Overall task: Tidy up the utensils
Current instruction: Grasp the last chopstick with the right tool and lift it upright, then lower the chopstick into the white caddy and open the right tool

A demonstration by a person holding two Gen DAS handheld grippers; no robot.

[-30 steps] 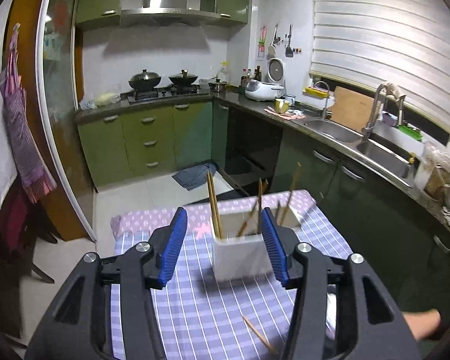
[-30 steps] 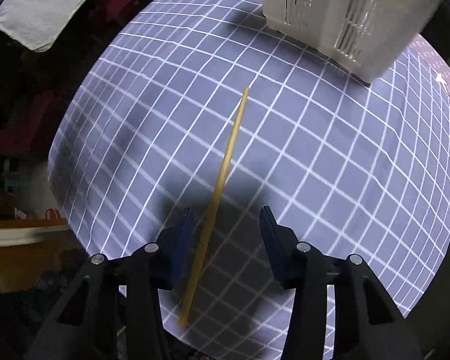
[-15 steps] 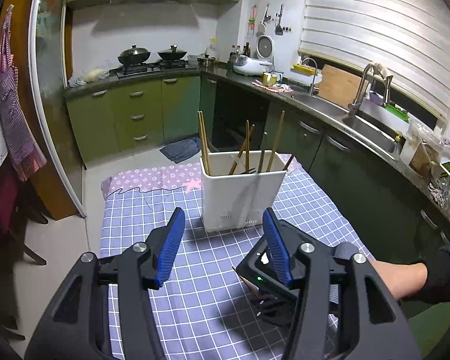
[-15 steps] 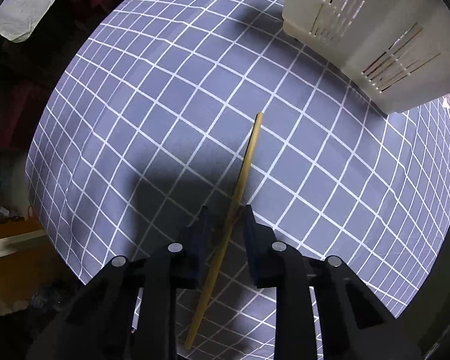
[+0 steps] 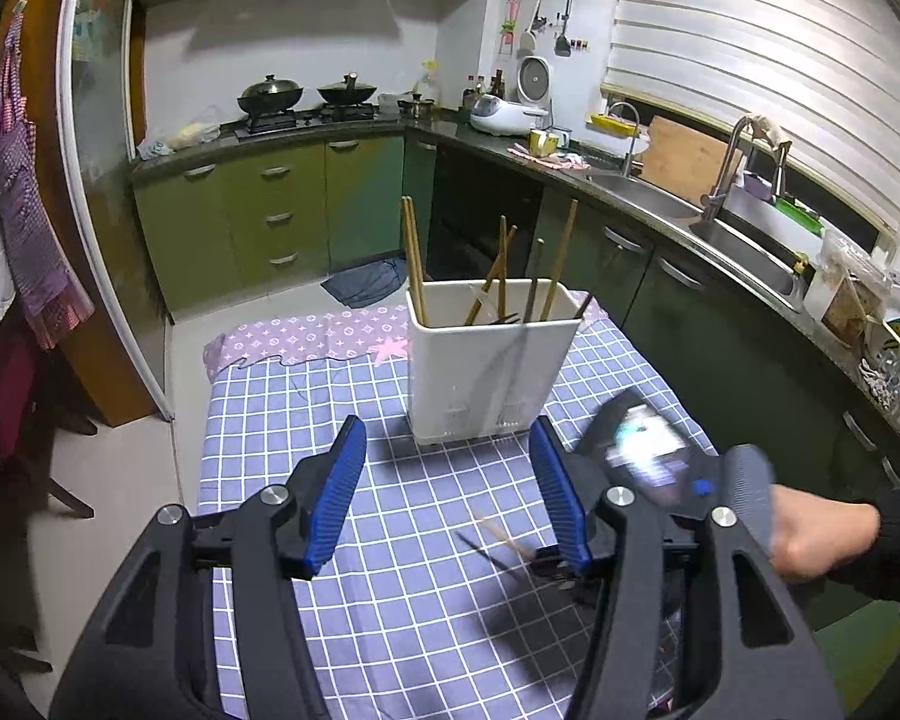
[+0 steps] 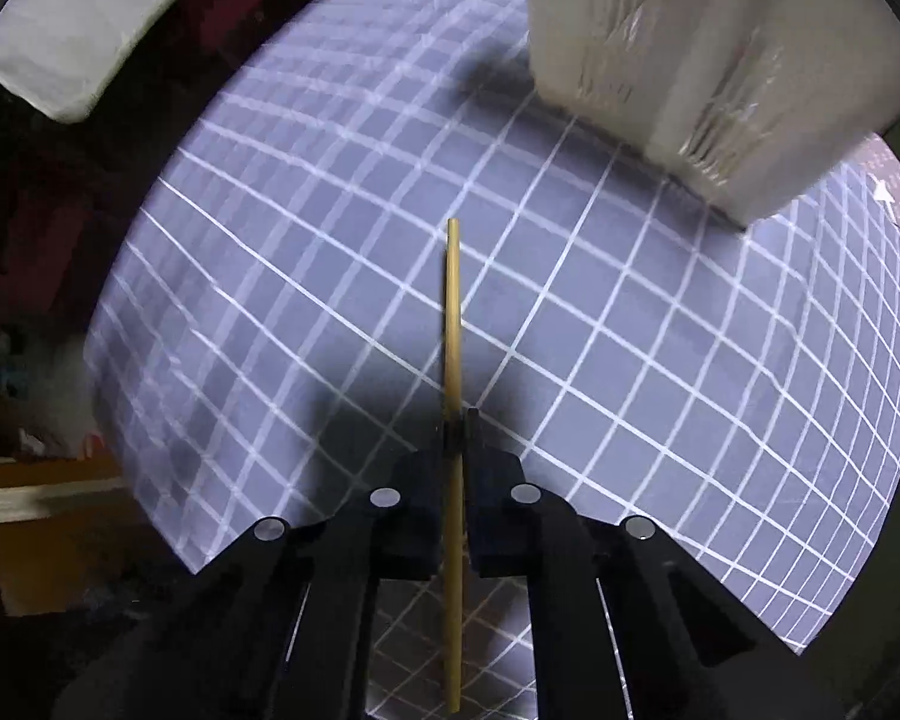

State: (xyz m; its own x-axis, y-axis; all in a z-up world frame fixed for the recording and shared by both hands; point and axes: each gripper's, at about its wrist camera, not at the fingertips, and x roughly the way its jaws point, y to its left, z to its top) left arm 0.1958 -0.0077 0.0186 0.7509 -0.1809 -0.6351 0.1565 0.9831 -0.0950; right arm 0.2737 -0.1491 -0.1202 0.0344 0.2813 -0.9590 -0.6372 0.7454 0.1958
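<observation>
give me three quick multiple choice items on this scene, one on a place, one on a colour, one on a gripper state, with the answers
1. Where does the white holder stand?
A. on the checked cloth
B. in the sink
C. on the stove

2. What colour are the left gripper's pads?
A. red
B. blue
C. yellow

3. What is the right gripper doing?
A. hanging open over bare cloth
B. clamping the holder's rim
C. shut on a chopstick

Answers:
1 A, the holder rests on the checked cloth.
2 B, both pads are blue.
3 C, its jaws pinch the chopstick partway along.
</observation>
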